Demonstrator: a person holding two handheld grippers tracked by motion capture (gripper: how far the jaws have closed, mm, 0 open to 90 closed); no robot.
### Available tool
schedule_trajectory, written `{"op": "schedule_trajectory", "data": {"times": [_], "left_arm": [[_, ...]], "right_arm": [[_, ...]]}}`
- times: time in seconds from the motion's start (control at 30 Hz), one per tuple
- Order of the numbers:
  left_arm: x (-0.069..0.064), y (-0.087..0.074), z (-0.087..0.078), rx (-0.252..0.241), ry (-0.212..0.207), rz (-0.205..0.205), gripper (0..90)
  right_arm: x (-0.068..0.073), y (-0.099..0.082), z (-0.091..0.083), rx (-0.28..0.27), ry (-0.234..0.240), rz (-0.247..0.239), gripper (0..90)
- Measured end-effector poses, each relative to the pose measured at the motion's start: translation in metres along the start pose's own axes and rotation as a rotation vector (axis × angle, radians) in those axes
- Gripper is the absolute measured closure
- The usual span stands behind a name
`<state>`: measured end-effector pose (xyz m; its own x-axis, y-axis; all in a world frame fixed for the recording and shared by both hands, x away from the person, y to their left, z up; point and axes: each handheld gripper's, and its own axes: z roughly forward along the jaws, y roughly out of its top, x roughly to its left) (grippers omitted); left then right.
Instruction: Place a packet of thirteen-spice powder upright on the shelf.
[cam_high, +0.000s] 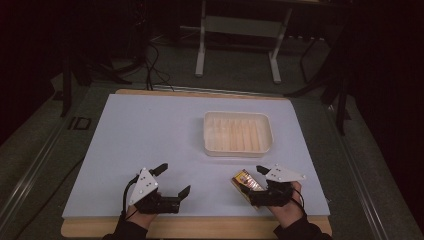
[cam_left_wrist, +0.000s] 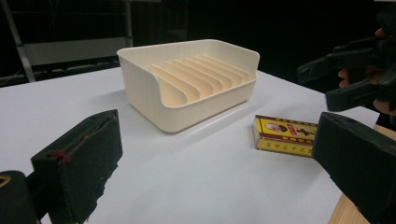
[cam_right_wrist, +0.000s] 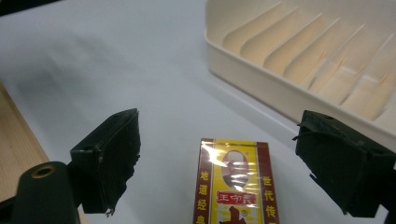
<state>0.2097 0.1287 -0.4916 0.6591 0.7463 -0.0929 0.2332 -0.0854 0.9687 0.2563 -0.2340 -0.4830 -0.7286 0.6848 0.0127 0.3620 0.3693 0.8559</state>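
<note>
Yellow-and-red box (cam_right_wrist: 233, 186) flat between right gripper's (cam_right_wrist: 224, 158) wide-open jaws, untouched, cream tray (cam_right_wrist: 299, 60) just beyond, left gripper (cam_left_wrist: 210, 163) released, apart

the small box (cam_right_wrist: 233, 186) is yellow with dark red borders, a portrait print and red and yellow chinese lettering. the ribbed tray (cam_high: 238, 133) is plain cream. the bench (cam_high: 150, 135) has a pale lavender-white top over a light wood edge. each hand-held gripper (cam_high: 170, 180) has black jaws and a grey plate.
</note>
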Motion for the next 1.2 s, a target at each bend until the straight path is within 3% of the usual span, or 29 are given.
{"op": "schedule_trajectory", "data": {"times": [0.47, 0.67, 0.93, 1.2], "left_arm": [[0.001, 0.000, -0.001, 0.004, -0.007, -0.003, 2.7], [0.002, 0.000, -0.001, 0.005, -0.008, -0.009, 2.7], [0.001, 0.000, -0.001, 0.008, -0.008, -0.004, 2.7], [0.001, 0.000, 0.000, 0.012, -0.008, -0.005, 2.7]], "right_arm": [[-0.008, -0.017, 0.023, 0.107, 0.004, 0.030, 15.0], [-0.010, -0.022, 0.028, 0.171, -0.032, 0.031, 15.1], [-0.013, -0.029, 0.035, 0.253, -0.033, 0.052, 17.3], [-0.009, -0.030, 0.040, 0.300, -0.043, 0.044, 22.0]]}}
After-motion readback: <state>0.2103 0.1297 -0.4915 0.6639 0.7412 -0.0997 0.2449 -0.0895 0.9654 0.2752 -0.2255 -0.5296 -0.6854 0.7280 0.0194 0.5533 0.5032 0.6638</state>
